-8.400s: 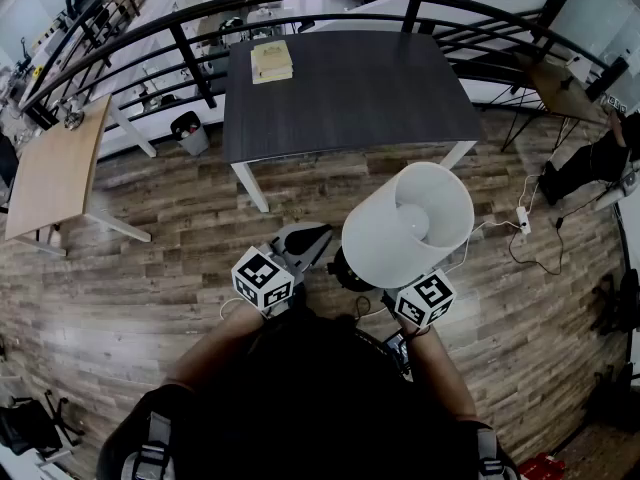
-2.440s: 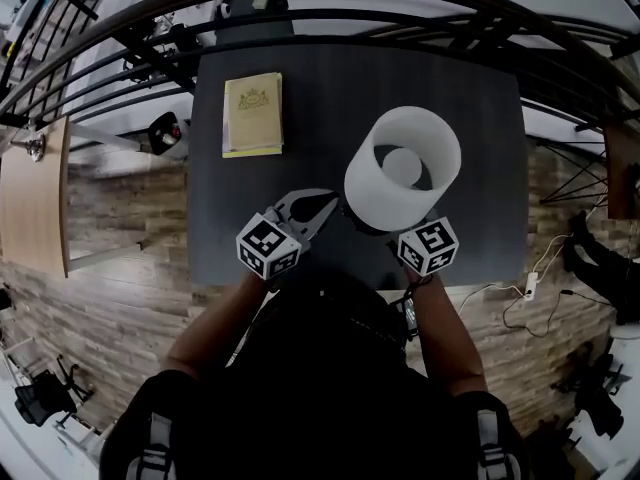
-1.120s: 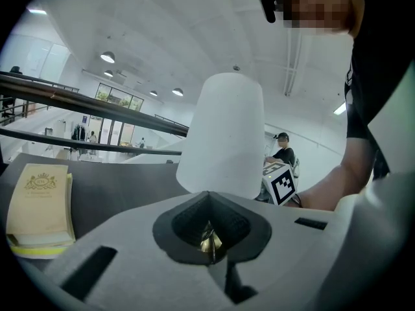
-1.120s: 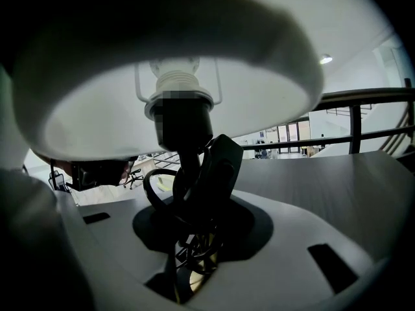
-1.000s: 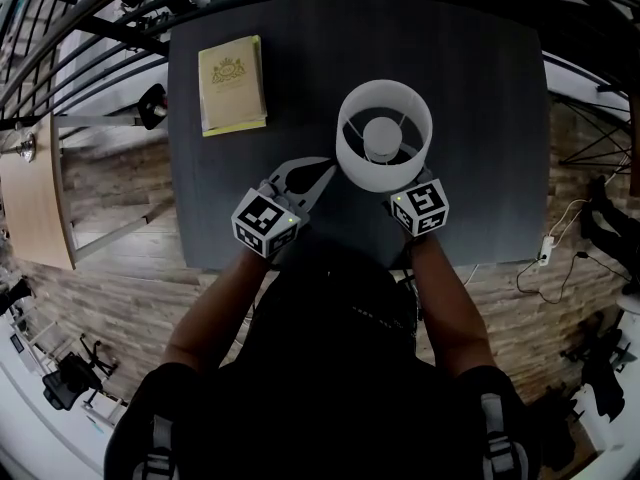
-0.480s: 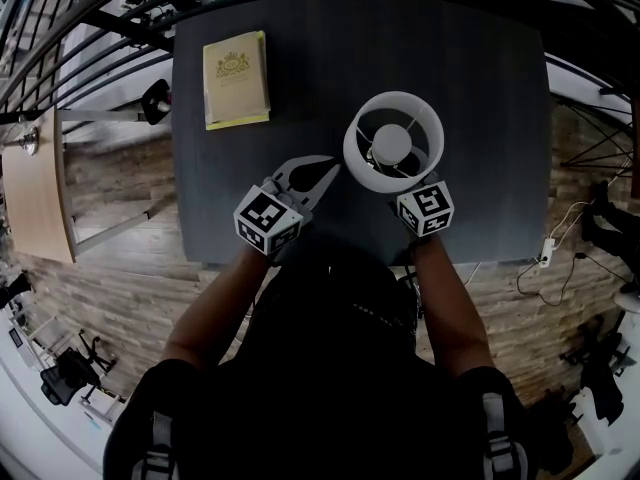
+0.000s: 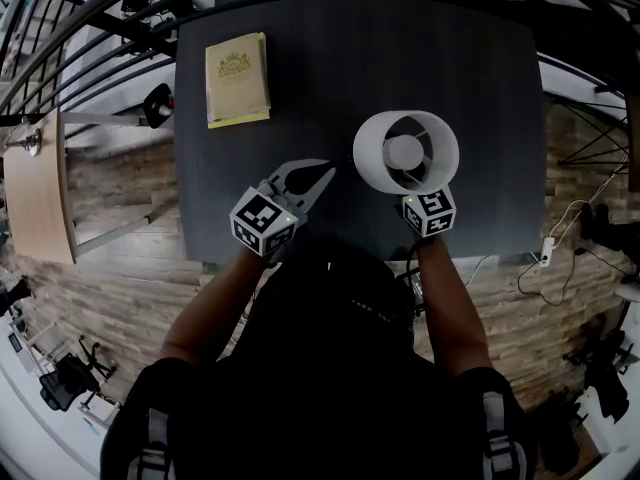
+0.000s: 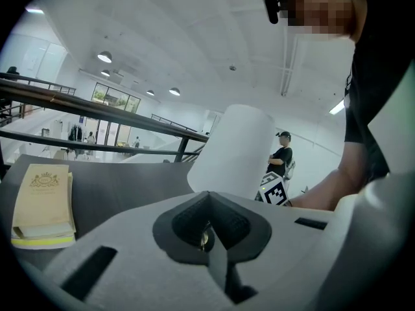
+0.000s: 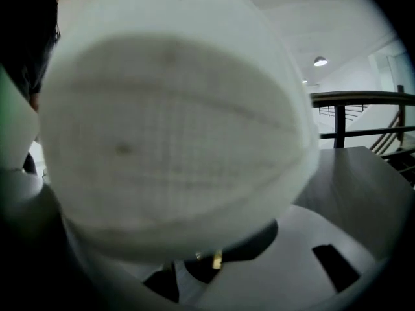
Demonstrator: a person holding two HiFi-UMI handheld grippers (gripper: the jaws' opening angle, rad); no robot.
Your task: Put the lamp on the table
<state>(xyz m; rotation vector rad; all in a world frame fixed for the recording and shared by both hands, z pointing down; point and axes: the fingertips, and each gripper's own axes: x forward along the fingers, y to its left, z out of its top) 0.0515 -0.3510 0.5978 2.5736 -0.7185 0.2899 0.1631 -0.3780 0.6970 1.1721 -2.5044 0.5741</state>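
Now lamp (image 7: pixel 405 153) white, drum shade open-topped, on dark table (image 7: pixel 450 58).

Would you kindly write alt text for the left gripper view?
A white lamp stands on a dark table, a yellow book lying at the left edge. The left gripper, its grey jaws closed and empty, fills the foreground.

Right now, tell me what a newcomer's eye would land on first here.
The white lamp stands out most, standing on the dark table near its front right. A yellow book lies by the table's far left corner. The left hand-held gripper, shut and empty, hovers over the table's near edge, left of the lamp.
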